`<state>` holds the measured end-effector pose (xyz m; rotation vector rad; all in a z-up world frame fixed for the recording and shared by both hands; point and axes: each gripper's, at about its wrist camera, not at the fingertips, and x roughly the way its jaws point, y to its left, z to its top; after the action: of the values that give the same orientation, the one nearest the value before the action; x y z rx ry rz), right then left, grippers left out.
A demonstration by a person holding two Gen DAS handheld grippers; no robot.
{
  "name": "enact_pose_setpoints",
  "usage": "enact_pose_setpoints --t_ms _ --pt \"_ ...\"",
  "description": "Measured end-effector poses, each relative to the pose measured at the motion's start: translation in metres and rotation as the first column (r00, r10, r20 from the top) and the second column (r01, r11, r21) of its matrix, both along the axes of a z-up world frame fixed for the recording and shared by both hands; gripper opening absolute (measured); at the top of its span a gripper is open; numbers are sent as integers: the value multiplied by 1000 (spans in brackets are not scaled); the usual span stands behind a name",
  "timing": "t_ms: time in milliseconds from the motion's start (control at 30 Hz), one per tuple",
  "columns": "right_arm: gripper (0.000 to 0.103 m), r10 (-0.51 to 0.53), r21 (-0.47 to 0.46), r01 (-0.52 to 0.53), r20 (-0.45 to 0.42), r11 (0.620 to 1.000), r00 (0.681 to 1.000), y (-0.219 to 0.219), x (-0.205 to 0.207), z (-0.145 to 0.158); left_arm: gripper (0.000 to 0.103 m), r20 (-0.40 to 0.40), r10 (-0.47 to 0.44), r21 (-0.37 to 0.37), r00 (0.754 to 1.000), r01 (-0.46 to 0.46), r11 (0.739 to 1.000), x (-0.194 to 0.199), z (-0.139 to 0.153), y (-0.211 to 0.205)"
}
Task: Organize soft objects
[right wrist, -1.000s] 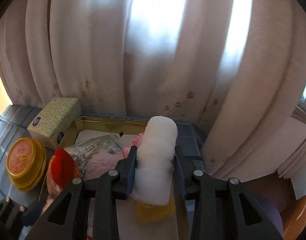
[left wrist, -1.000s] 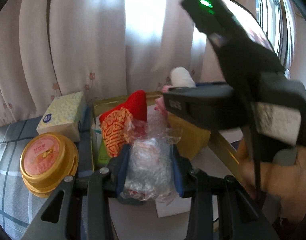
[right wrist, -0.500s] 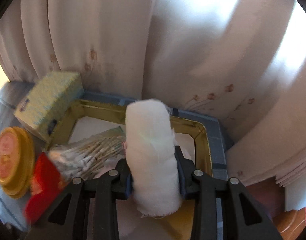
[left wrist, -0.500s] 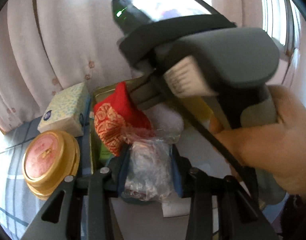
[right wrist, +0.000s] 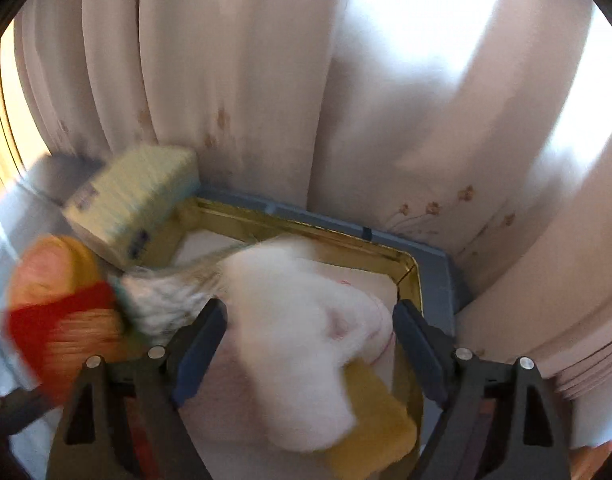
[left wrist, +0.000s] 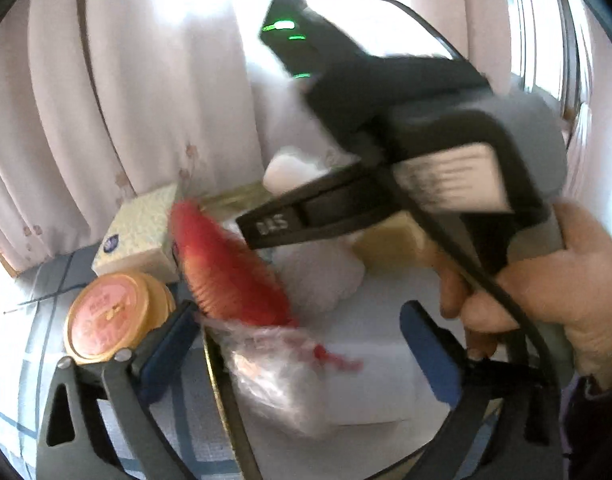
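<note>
Crinkled plastic around the red ornament is seen dropping free between the left gripper fingers, which have just been opened wide, right at the gold tray rim, so it could be tipped out onto the checked cloth. To the right, the white gauze roll is released from the right gripper, just spread too, over the yellow sponge in the tray and may be rolled off.

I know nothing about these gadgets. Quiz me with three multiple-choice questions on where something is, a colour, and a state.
1. Where is the tissue box?
A. inside the tray
B. outside the tray, by its corner
C. in a claw

2. What colour is the sponge?
A. yellow
B. green
C. black

3. How do the right claw's jaws stand?
A. clamped on the white roll
B. open, the white roll loose between them
C. empty

B: it stands outside the gold rim.
A: its corner shows yellow.
B: gaps show beside both pads.
</note>
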<state>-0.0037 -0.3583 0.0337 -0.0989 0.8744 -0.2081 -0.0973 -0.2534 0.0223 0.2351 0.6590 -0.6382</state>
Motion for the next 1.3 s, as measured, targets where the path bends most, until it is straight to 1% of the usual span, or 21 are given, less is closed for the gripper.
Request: enact_pose_setpoints --t_ms 67,133,200,233,333,433,533,733,900,1033,1067,1167,1300 --pt "89 -32 35 31 26 999 999 -4 -12 5 102 45 12 -36 999 -10 999 -4 5 9" --pt "89 -58 57 55 51 997 997 -6 -22 9 102 67 20 -60 998 -16 998 -4 8 16" --pt "89 -81 95 74 74 993 994 -8 -37 12 103 67 24 -77 997 -19 997 -2 9 19" --pt "89 -88 103 80 78 992 993 -2 -35 11 103 62 27 -83 998 -22 996 -1 10 21" --pt "89 -123 100 114 92 988 988 1 -54 13 103 64 47 -100 997 -41 994 3 12 26" --pt "89 -126 99 117 97 988 987 2 -63 10 103 67 50 -94 996 -44 995 5 13 27" --pt "89 -139 92 129 110 987 984 2 -68 7 103 92 69 -75 993 -62 995 4 11 27" --pt "89 -171 54 164 164 985 972 15 -84 5 103 95 73 -71 993 -66 995 1 8 30" --pt "89 -198 70 188 202 980 959 17 -92 3 103 113 72 -66 991 -65 996 0 7 31" --pt "89 -235 102 215 266 971 935 17 -104 6 103 117 66 -77 991 -57 995 -1 6 34" --pt "89 -243 110 220 293 969 925 17 -109 7 103 121 67 -79 990 -58 995 -2 5 35" --pt "89 -272 129 241 369 962 889 18 -126 12 103 140 82 -87 987 -70 994 -1 4 38" --pt "89 -286 132 254 479 958 830 22 -149 13 103 158 113 -126 981 -93 988 1 7 44"
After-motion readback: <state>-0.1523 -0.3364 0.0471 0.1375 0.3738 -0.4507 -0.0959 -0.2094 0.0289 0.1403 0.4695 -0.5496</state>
